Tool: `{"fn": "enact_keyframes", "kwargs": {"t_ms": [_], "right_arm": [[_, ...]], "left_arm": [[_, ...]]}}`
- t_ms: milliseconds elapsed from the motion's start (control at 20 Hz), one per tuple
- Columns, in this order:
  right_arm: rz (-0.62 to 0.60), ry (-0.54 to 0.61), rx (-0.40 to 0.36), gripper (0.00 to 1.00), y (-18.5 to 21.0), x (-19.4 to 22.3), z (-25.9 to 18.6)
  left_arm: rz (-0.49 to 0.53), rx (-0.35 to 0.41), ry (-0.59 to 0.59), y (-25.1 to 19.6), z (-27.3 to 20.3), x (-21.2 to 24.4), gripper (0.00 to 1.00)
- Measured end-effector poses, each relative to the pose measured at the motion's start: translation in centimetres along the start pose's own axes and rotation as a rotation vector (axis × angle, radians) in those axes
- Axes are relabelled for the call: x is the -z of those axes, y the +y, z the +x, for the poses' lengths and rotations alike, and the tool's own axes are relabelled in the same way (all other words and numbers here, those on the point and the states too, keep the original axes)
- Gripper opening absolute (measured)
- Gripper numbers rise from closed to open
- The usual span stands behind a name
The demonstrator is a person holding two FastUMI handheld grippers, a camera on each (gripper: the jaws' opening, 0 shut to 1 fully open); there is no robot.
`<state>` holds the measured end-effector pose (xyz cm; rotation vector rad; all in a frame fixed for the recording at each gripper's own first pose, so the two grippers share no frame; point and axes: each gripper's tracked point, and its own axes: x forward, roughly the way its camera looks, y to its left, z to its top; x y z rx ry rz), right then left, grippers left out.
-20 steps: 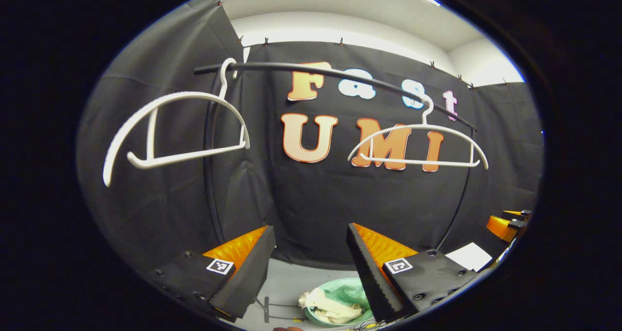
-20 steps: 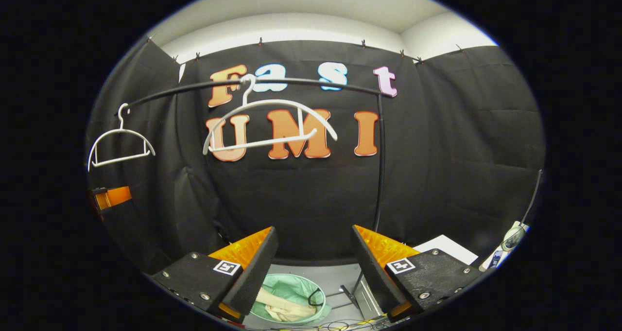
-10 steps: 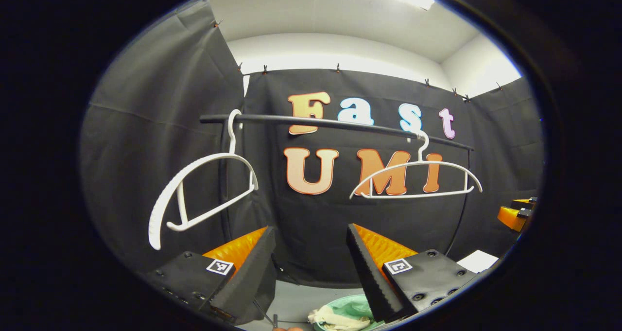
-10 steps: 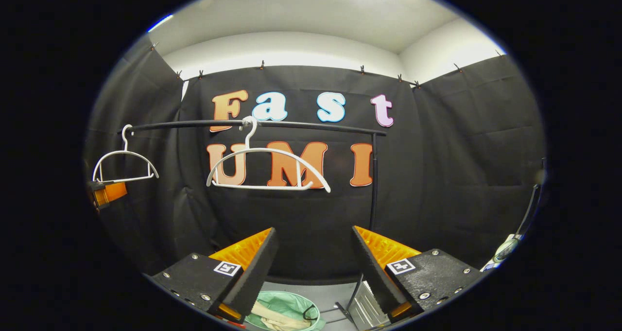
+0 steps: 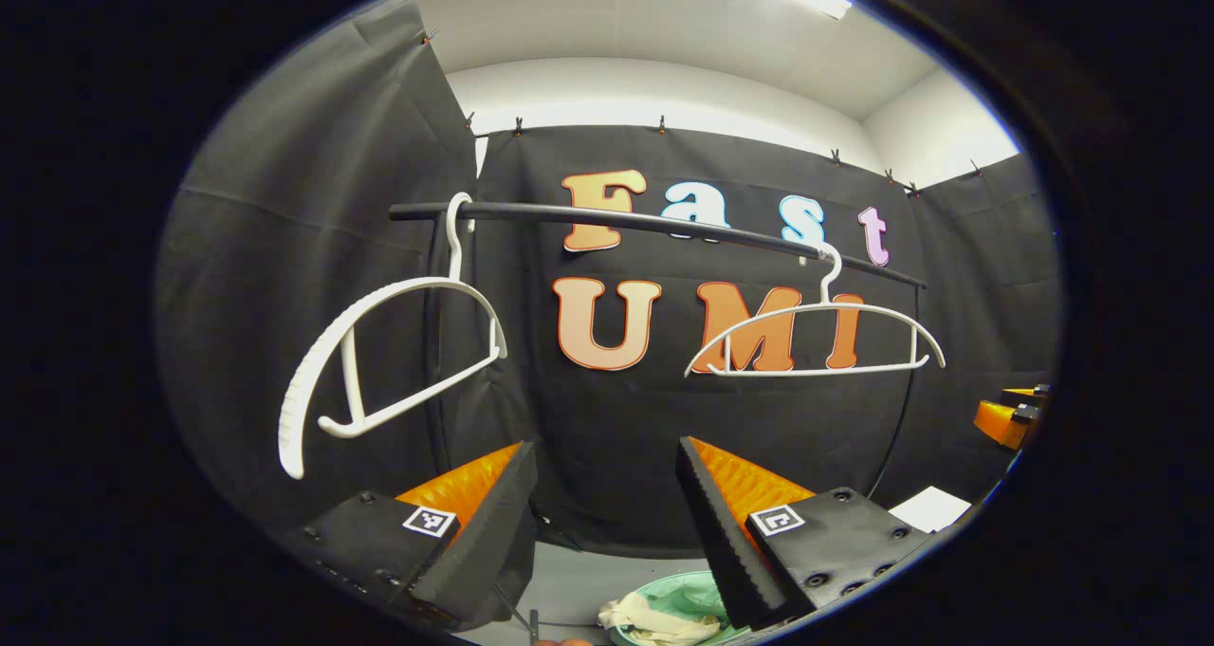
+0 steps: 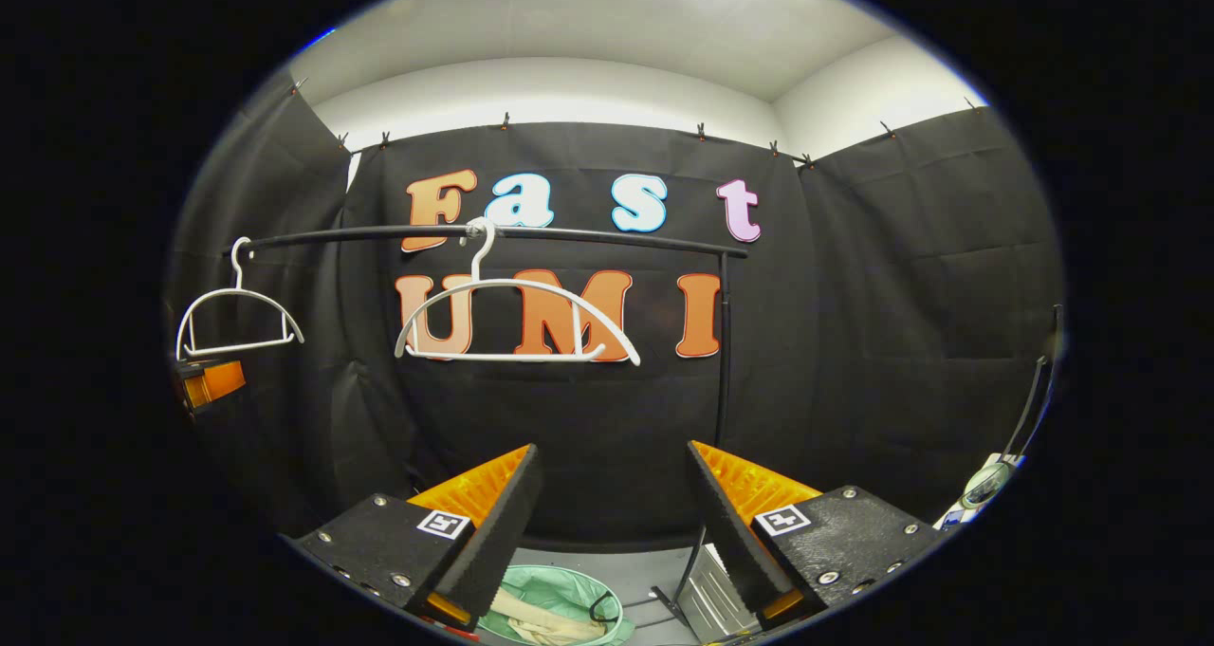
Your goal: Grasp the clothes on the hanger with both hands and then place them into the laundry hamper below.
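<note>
In the left gripper view, the left gripper (image 5: 602, 523) has its fingers spread wide and holds nothing; below and between the fingertips lies the laundry hamper (image 5: 688, 597), a green basket cut off by the lower edge, with the clothes (image 5: 650, 618) already inside it — a pale, crumpled cloth. I judge this cloth to be light, soft and limp; it would sag from any hold, so a bunched fold or a thick edge is the best place to pinch. Above the fingers hangs the black rail (image 5: 654, 224); one white hanger (image 5: 384, 357) is up to the left, another hanger (image 5: 816, 338) up to the right, both bare. Far right, an orange part of the other gripper shows at the edge.

In the right gripper view, the right gripper (image 6: 612, 523) is also wide open and empty; the hamper is under its left finger, half hidden by it, so how much cloth lies inside is hard to tell — only pale folds show.
</note>
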<state>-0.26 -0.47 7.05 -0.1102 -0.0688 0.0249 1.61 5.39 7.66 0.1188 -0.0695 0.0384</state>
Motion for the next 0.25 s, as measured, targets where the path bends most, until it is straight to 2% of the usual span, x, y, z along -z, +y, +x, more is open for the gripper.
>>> {"fn": "enact_keyframes", "kwargs": {"t_ms": [50,250], "right_arm": [[0.001,0.001,-0.002,0.94,0.15,0.0,0.02],[0.005,0.005,-0.014,0.94,0.87,0.08,0.19]], "left_arm": [[0.0,-0.005,0.004,0.23,0.11,0.15,0.97],[-0.018,-0.005,0.013,0.44,0.1,0.55,0.94]]}}
